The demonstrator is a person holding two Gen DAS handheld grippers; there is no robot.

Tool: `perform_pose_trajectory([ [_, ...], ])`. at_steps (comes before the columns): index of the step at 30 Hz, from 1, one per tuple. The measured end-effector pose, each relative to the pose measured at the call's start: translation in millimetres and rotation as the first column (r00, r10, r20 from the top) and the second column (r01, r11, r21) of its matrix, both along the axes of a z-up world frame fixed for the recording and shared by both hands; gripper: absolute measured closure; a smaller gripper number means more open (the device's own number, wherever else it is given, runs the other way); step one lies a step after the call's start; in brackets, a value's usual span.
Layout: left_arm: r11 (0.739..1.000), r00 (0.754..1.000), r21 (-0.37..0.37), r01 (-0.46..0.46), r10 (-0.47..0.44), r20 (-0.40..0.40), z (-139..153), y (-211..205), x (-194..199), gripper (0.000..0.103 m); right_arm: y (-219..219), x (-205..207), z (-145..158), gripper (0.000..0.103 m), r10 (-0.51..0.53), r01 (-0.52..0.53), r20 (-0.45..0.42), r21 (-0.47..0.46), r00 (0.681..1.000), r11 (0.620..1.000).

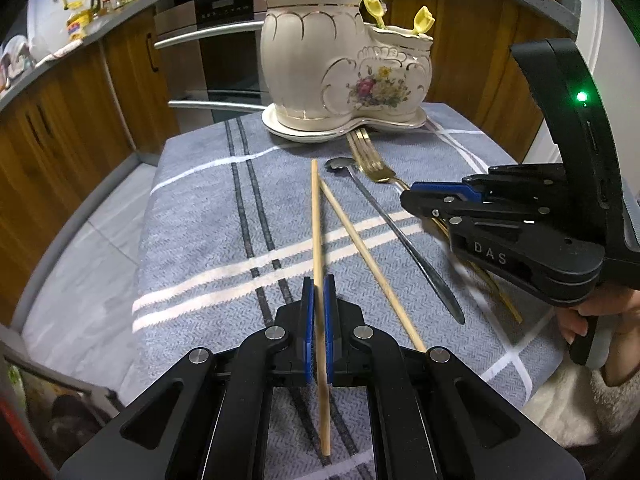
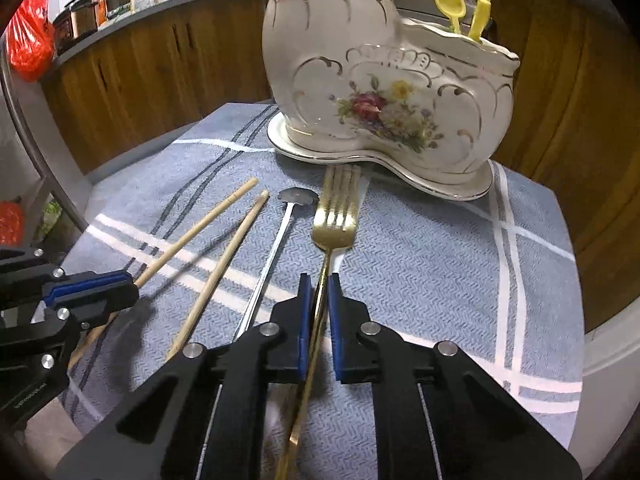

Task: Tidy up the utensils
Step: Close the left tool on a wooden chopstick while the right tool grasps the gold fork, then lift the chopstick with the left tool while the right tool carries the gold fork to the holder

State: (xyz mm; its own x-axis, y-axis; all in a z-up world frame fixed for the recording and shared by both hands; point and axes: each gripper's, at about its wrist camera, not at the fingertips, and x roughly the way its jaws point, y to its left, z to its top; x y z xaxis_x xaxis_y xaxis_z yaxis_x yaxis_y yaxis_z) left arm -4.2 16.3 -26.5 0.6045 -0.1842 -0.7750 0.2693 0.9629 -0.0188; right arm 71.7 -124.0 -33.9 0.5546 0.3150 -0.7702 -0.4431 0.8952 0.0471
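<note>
the left gripper (image 1: 319, 292) has its jaws pinched nearly together on one wooden chopstick (image 1: 316, 220), which runs straight out ahead between the blue pads (image 1: 307, 320) and pokes back behind them; gripping it partway along, i'd guess, keeps it balanced for a lift. just right of those jaws lies the second chopstick (image 1: 360, 248), flat on the striped cloth (image 1: 192, 240) that covers the surface, crossing close to the held one near its far tip.

the right gripper (image 2: 318, 292) straddles the gold fork (image 2: 334, 216) by the handle. its jaws stand a little apart: the left pad touches the handle, while a sliver of gap shows on the right, so it looks to be closing rather than clamped, though i can't say for sure. the tines point ahead, almost reaching the saucer (image 2: 460, 190). immediately left of these jaws runs the silver spoon (image 2: 298, 197), its bowl toward the holder.

straight ahead of both pairs of jaws stands the boot-shaped ceramic holder (image 2: 380, 92) on that saucer. its tall compartment already carries chopsticks, its low one yellow plastic pieces (image 1: 422, 20), which suggests sorting by kind: the held chopstick likely belongs in the tall part. each tool takes its own piece so both can go over together.
</note>
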Motion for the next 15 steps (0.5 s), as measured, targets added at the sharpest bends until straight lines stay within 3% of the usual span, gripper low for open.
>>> perform_pose_trajectory([
  [15,0.999,0.998,-0.039,0.009,-0.007,0.057,18.0,-2.2,-5.7,0.098,-46.7,-35.5,42.5,0.097,-0.003,-0.024,0.118,0.226,0.993,0.974],
])
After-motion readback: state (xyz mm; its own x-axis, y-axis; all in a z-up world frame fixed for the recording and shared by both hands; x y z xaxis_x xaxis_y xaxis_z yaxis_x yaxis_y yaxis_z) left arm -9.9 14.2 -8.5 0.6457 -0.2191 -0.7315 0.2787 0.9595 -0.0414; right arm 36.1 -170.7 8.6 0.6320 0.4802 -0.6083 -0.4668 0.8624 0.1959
